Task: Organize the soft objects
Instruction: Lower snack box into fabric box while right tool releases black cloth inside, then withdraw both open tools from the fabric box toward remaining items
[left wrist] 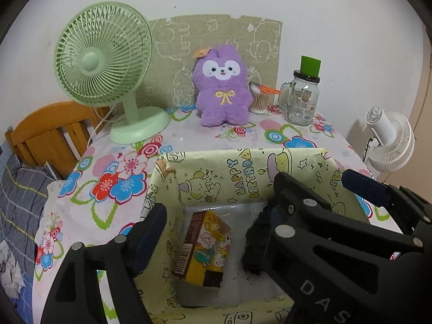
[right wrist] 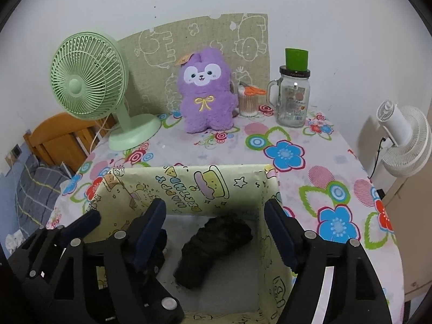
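Note:
A box (left wrist: 243,155) (right wrist: 189,171) lined with yellow birthday paper stands at the table's near edge. On its floor lie a black fuzzy soft thing (right wrist: 213,248) (left wrist: 255,243) and a yellow cartoon carton (left wrist: 205,248). My left gripper (left wrist: 216,216) hangs open over the box above the carton, touching nothing. My right gripper (right wrist: 216,221) is open above the black thing, its pads clear of it. The two grippers sit side by side and overlap at the box's middle. A purple plush (left wrist: 221,91) (right wrist: 205,100) sits upright at the back.
A green desk fan (left wrist: 102,54) stands back left. A cup of cotton swabs with orange scissors (left wrist: 259,100) and a glass jar with a green cap (left wrist: 302,100) stand back right. A white fan (left wrist: 388,140) is off the table's right, a wooden headboard (left wrist: 48,132) to the left.

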`<state>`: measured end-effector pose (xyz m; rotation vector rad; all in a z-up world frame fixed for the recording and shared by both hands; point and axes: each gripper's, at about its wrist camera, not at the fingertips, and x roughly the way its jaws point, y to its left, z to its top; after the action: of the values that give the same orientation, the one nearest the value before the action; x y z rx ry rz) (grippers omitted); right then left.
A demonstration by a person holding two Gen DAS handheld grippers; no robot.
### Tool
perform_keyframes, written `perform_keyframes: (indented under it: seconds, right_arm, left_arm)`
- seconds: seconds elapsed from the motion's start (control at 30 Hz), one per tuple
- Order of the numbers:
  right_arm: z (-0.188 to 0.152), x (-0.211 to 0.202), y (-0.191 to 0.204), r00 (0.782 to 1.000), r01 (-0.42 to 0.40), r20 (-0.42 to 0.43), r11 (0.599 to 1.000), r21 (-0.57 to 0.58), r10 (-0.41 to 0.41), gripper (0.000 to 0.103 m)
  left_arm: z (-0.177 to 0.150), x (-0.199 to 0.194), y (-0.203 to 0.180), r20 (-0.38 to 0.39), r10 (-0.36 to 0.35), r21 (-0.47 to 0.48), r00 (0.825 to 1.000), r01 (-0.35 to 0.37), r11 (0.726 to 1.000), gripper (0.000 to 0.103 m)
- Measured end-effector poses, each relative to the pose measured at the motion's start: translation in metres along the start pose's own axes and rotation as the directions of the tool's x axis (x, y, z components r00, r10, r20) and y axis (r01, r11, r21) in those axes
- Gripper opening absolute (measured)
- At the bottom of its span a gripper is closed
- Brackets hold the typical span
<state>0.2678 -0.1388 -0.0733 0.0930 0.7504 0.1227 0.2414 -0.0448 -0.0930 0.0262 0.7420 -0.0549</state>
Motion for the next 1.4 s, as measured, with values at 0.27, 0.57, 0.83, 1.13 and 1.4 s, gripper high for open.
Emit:
perform_keyframes:
  seconds: [0.27, 0.57, 0.83, 1.13, 1.4]
  right_arm:
    - [-0.001, -0.026, 0.001, 0.999, 0.009, 0.043, 1.0, -0.008, -0.009, 0.092]
    - [-0.006, -0.07, 0.003, 0.994, 0.023, 0.105, 1.0, -0.011, -0.022, 0.095]
    - [-0.014, -0.112, 0.003, 0.985, 0.04, 0.167, 0.999, -0.006, -0.038, 0.1]
    - [-0.027, -0.148, 0.003, 0.977, 0.05, 0.21, 0.999, -0.005, -0.048, 0.101]
    - [-0.046, -0.171, 0.001, 0.972, 0.047, 0.232, 0.999, -0.002, -0.045, 0.101]
  left_arm:
    - [0.001, -0.024, -0.002, 0.057, 0.022, 0.001, 0.998, -0.022, 1.0, 0.094]
    - [-0.003, -0.065, -0.007, 0.119, 0.01, 0.008, 0.993, -0.011, 1.0, 0.098]
    - [-0.012, -0.1, -0.012, 0.163, -0.005, 0.017, 0.987, 0.002, 1.0, 0.102]
    - [-0.025, -0.13, -0.015, 0.191, -0.022, 0.022, 0.981, 0.019, 1.0, 0.103]
    - [-0.044, -0.152, -0.019, 0.213, -0.028, 0.031, 0.977, 0.021, 0.999, 0.103]
